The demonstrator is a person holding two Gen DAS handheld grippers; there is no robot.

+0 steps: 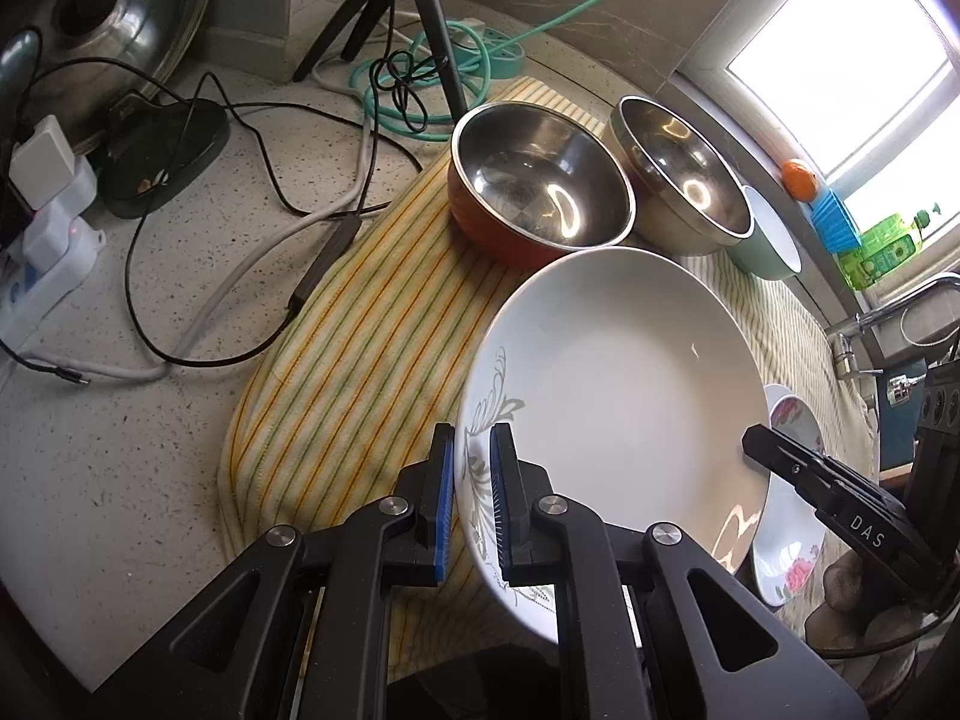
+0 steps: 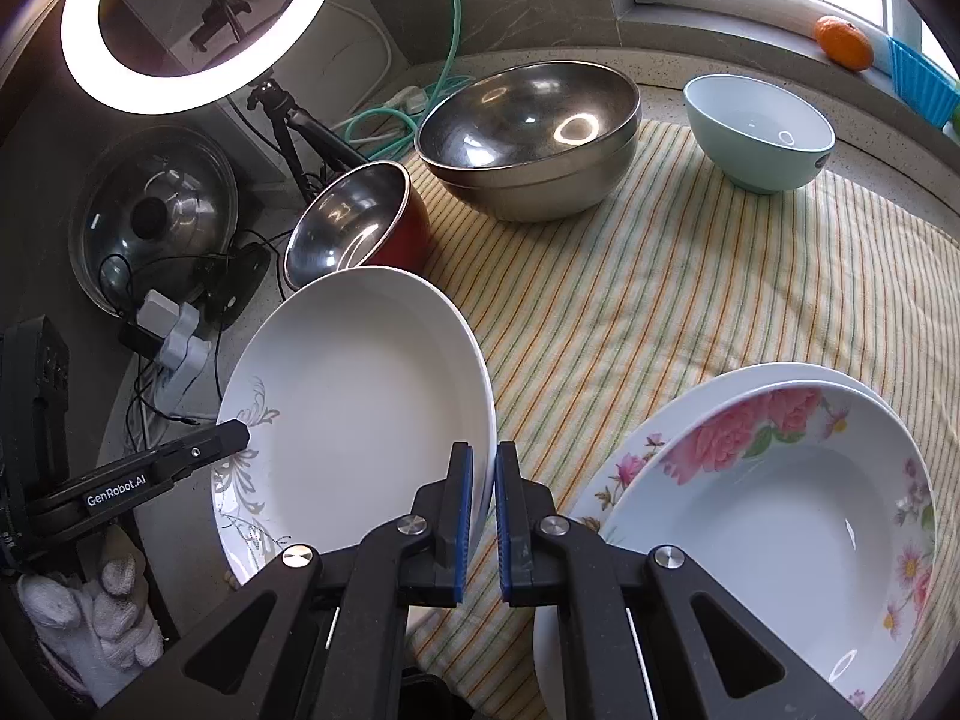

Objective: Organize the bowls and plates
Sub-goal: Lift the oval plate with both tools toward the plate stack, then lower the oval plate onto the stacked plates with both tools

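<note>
Speckled tabletop (image 1: pixel 150 480) under a window (image 1: pixel 840 60), striped cloth (image 2: pixel 690 300) spread over it. White plate (image 1: pixel 612 390) tilted, raised above the cloth in front of the steel bowls (image 2: pixel 528 138). Left tool (image 1: pixel 471 510) clamped on its leaf-patterned rim; right tool (image 2: pixel 483 516) clamped on the opposite rim. Floral plates (image 2: pixel 780 480) lie just right of it

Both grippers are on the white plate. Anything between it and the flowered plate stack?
Nothing visible. The white plate, clamped at opposite rims by the left gripper and right gripper, is separated from the flowered plates only by bare striped cloth. The bowls stand farther back.
</note>
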